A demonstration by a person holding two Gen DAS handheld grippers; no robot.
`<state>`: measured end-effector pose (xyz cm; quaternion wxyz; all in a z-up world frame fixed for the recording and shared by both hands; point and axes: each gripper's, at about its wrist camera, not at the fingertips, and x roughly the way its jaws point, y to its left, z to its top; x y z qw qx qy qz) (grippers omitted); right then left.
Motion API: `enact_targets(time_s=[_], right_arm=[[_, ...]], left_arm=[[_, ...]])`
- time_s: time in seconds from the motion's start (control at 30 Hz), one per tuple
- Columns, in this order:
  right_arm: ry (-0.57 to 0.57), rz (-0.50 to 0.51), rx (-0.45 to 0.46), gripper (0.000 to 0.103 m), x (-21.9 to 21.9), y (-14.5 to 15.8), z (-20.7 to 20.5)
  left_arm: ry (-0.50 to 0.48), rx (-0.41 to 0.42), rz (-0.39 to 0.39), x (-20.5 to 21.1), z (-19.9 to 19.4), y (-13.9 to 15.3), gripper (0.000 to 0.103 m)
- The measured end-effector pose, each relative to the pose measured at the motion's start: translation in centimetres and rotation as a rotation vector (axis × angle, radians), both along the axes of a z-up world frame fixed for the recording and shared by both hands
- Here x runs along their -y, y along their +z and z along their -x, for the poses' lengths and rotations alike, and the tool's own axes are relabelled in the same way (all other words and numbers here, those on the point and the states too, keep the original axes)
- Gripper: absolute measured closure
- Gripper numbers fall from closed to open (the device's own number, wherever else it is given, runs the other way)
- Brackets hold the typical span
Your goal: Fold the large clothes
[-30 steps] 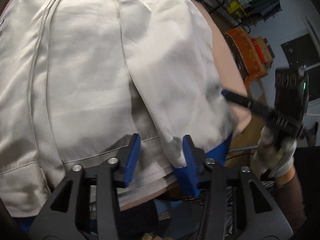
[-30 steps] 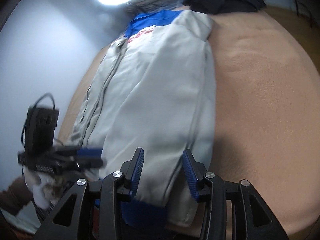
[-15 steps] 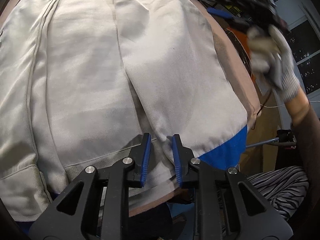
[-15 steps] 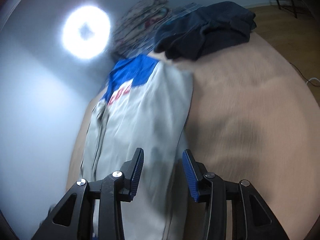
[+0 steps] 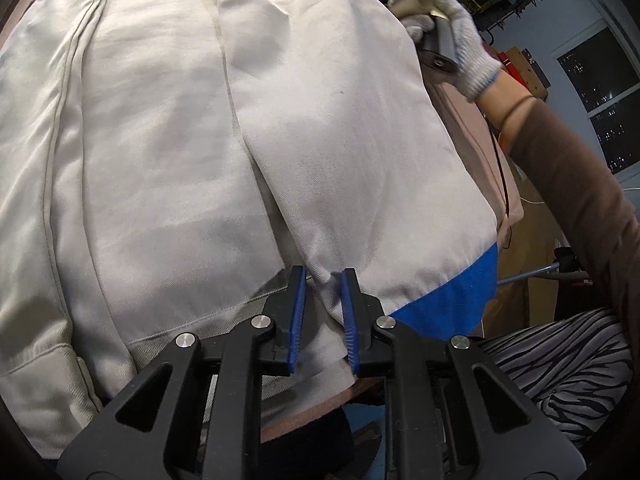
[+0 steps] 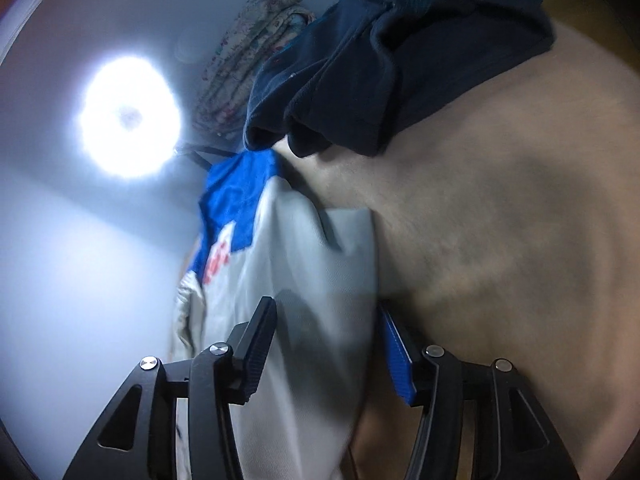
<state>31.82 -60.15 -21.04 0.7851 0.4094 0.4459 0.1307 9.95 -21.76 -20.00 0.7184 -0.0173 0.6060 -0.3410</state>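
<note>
A cream jacket [image 5: 168,152] with blue trim lies spread on a tan bed cover [image 6: 500,240]. Its sleeve [image 5: 352,152] is folded over the body, with a blue cuff [image 5: 448,300] at the near right. My left gripper [image 5: 323,280] is shut on the sleeve fabric near the cuff. My right gripper [image 6: 326,316] is open, its fingers either side of the jacket's [image 6: 304,320] upper edge near the shoulder. The blue shoulder panel [image 6: 236,208] with red lettering lies beyond it. The gloved right hand [image 5: 452,36] shows in the left wrist view at the jacket's far right edge.
A dark navy garment [image 6: 392,60] is piled on the bed beyond the jacket. A floral bundle [image 6: 256,52] lies behind it by the wall. A bright round lamp [image 6: 128,116] glares at the left. Shelves and boxes [image 5: 516,60] stand off the bed's right side.
My left gripper has closed onto the sleeve near the cuff. My right gripper has moved from the jacket's lower end up to its shoulder edge and opened wider around the fabric.
</note>
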Motion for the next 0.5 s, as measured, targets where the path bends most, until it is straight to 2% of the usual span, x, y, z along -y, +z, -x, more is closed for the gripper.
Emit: enact_targets(time_s=[0.03,0.07,0.13,0.17,0.2,0.3,0.33,0.43,0.47,0.5], right_arm=[[0.004,-0.011,0.009,0.059,-0.1,-0.1,-0.2],[0.013,-0.011,0.017,0.081,-0.4,-0.2,-0.5],[0.047,0.039,0.011,0.098,-1.5,0.6,-0.9],[0.067,0.119,0.01,0.101,-2.2,1.7,-1.2],[0.086,0.21,0.016,0.101,-2.9,3.1,-1.5],[0.185,0.689,0.046,0.102,-6.2,8.3,-2.6],[0.215,0.804,0.06,0.102,-7.2,8.9,-3.0],[0.27,0.877,0.027,0.099,-8.4,7.4,-4.5],[0.269,0.891,-0.001,0.085,-8.3,6.6,-4.7],[0.259,0.881,-0.047,0.082,-7.9,5.7,-4.9]], left_arm=[[-0.003,0.005,-0.002,0.1,0.0,0.0,0.087],[-0.005,0.007,-0.004,-0.4,-0.5,-0.1,0.088],[-0.004,0.007,-0.004,-0.3,-0.5,-0.2,0.088],[-0.003,0.008,-0.003,-0.2,-0.5,-0.2,0.088],[-0.003,0.009,-0.003,-0.2,-0.4,-0.2,0.089],[-0.004,0.024,-0.004,0.0,-0.2,-0.2,0.089],[-0.005,0.026,-0.005,0.0,-0.1,-0.3,0.09],[-0.004,0.027,-0.008,0.1,0.1,-0.3,0.09],[-0.002,0.026,-0.009,0.2,0.2,-0.3,0.091],[0.0,0.024,-0.007,0.3,0.3,-0.2,0.091]])
